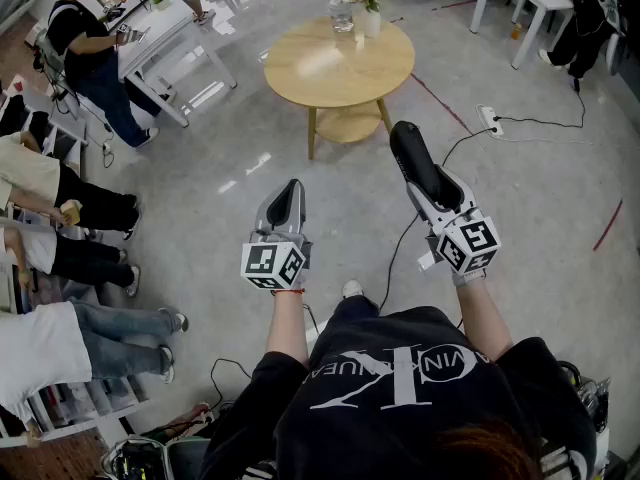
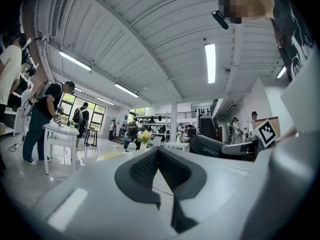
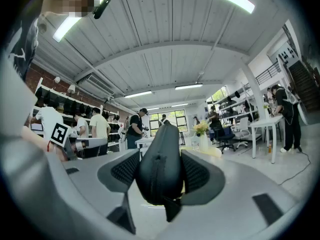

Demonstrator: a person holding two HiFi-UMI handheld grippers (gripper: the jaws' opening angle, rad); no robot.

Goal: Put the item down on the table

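Its near end hidden in the right tongs (image 1: 432, 190) clenched on it, the black oblong zippered case (image 1: 412, 153) hangs mid-air short of the round wooden desk (image 1: 320, 68); left tongs (image 1: 285, 206) clamped together, empty.

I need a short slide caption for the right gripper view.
Right gripper clamped on a black zippered case, with a flower vase beyond.
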